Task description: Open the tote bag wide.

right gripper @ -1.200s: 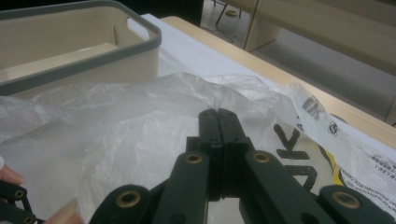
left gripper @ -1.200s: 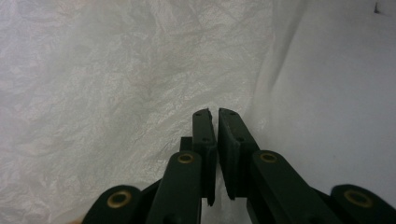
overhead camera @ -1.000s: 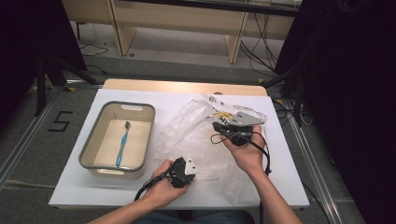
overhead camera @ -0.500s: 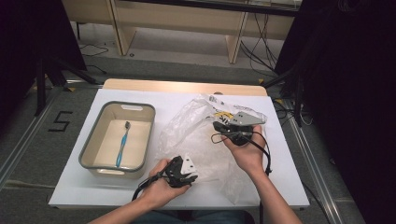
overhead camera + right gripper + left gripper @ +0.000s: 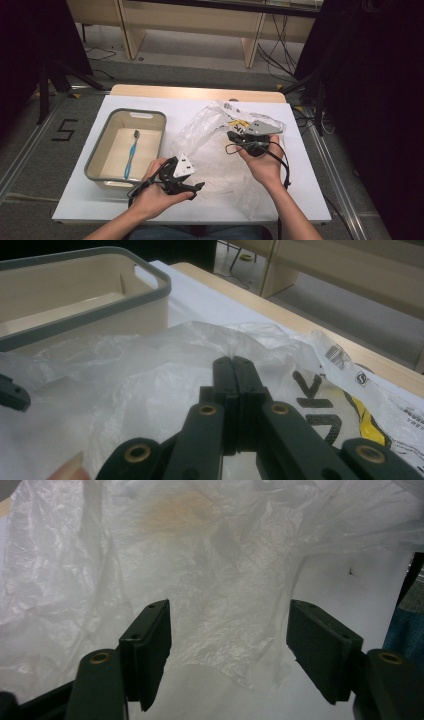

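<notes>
High view: plastic bag (image 5: 220, 150) lies lengthwise front-to-back.

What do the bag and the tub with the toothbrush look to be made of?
Bag: thin, clear plastic film, glossy and crinkled; the table shows through it and print sits on one side. Tub: probably rigid plastic, matte beige walls under a grey rim that may be rubbery. Toothbrush: likely smooth blue plastic, with a darker head. The right tongs pinch a fold of the film.
</notes>
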The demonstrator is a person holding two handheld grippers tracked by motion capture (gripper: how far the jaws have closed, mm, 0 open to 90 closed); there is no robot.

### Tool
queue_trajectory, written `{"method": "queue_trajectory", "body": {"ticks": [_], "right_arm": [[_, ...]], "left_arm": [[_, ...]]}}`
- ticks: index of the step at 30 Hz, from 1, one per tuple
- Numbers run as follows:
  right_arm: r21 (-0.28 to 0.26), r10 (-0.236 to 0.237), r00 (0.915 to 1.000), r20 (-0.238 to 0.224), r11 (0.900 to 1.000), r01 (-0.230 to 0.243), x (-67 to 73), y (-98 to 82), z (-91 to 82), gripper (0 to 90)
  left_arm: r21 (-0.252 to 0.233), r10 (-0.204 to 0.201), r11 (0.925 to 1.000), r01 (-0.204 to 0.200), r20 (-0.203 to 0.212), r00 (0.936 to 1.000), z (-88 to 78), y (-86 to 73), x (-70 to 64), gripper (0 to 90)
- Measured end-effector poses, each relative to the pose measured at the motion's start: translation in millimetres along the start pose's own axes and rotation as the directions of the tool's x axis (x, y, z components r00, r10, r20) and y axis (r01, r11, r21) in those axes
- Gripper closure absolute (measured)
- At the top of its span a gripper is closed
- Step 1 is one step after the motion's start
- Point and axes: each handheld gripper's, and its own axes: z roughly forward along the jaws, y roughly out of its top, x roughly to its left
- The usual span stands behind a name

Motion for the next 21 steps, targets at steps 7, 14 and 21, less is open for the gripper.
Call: {"method": "queue_trajectory", "body": {"ticks": [7,14,21], "right_arm": [[0.001,-0.001,1.0000,-0.001,1.000,0.001,-0.5,-0.3,-0.1,90.0],[-0.001,0.011,0.9999,-0.004,1.000,-0.011,-0.3,-0.1,0.4,90.0],[0.001,0.013,0.9999,-0.001,1.000,-0.013,-0.8,0.0,1.0,90.0]], "left_arm": [[-0.040,-0.028,0.9988,0.027,-0.027,0.9993,-17.8,0.3,13.1,28.1],[-0.072,-0.079,0.9944,0.078,-0.019,0.9967,-32.2,-2.2,25.5,26.8],[-0.075,-0.102,0.9924,0.097,-0.055,0.9933,-40.1,-7.2,36.9,26.6]]}}
